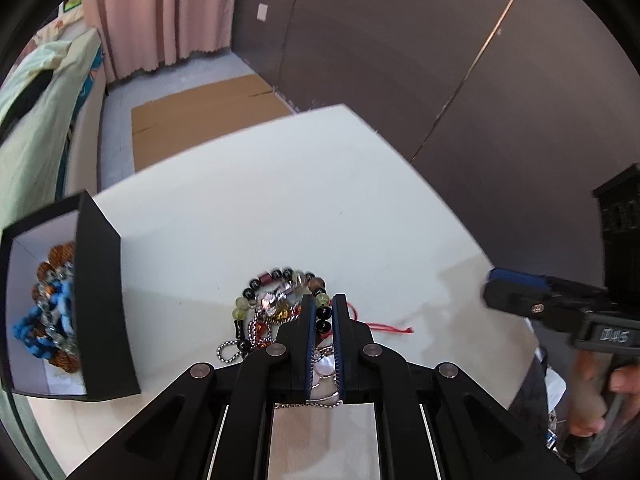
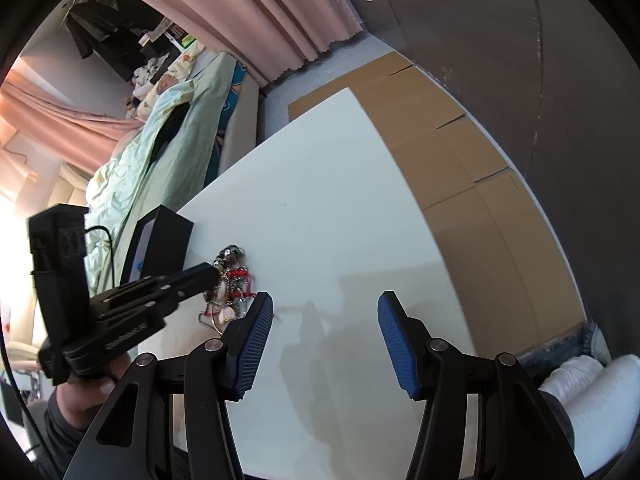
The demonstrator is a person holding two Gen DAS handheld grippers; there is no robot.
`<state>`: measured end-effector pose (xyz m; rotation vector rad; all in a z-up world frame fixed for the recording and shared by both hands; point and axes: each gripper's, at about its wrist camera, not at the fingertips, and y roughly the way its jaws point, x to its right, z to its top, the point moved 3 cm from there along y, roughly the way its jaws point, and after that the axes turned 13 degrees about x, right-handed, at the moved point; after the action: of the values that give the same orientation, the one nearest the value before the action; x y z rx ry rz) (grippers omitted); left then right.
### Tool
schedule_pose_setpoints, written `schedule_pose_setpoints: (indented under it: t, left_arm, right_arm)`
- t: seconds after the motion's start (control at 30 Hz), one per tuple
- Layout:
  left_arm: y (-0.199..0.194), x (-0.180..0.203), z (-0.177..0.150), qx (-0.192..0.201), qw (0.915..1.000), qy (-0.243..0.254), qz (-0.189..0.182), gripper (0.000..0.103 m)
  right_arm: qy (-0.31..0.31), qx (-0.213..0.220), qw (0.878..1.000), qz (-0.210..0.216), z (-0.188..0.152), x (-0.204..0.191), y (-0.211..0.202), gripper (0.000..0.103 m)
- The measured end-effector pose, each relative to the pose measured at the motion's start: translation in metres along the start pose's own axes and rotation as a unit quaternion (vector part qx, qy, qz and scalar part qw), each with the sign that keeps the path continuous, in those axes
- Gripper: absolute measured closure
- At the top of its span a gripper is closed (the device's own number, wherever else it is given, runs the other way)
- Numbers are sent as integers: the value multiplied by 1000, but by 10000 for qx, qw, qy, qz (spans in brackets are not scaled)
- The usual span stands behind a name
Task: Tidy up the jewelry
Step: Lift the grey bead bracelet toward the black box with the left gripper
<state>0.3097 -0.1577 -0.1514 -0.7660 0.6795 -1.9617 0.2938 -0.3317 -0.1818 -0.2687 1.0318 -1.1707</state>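
Left gripper (image 1: 323,312) nearly closed, pinching beaded bracelet (image 1: 322,312) in jewelry pile (image 1: 276,312) on white table (image 1: 280,200) beside black box (image 1: 100,300); right gripper (image 2: 325,320) spread, empty.

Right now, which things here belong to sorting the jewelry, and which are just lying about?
Part of the job:
- jewelry pile on the white table
- black box, beads already inside
- left gripper, fingers nearly closed over the pile
- right gripper, open

Just lying about:
- flattened cardboard
- pink curtain
- green bedding
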Motion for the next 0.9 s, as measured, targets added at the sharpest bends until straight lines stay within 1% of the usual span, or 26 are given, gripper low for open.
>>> schedule_pose_setpoints:
  t: [0.07, 0.1, 0.2, 0.47, 0.73, 0.9]
  left_arm:
    - [-6, 0, 4, 58, 9999, -65, -56, 95]
    - [-11, -1, 7, 97, 9999, -116, -84, 95]
    - [-21, -4, 13, 194, 9995, -215, -125, 95]
    - [-52, -7, 26, 526, 9980, -318, -155, 95]
    - [-75, -24, 29, 708, 9967, -394, 6, 95]
    - [-90, -39, 29, 819, 9954, -489, 122, 95]
  right_arm:
    - [-31, -18, 10000, 29, 1, -4, 4, 49]
    - [-44, -30, 10000, 56, 2, -7, 5, 53]
    - [-62, -94, 9998, 161, 2, -13, 12, 58]
    - [-313, -278, 9987, 302, 1, -41, 33, 58]
    - [-692, -559, 9955, 325, -1, -63, 63, 58]
    - [-853, -748, 9930, 323, -4, -71, 81, 64]
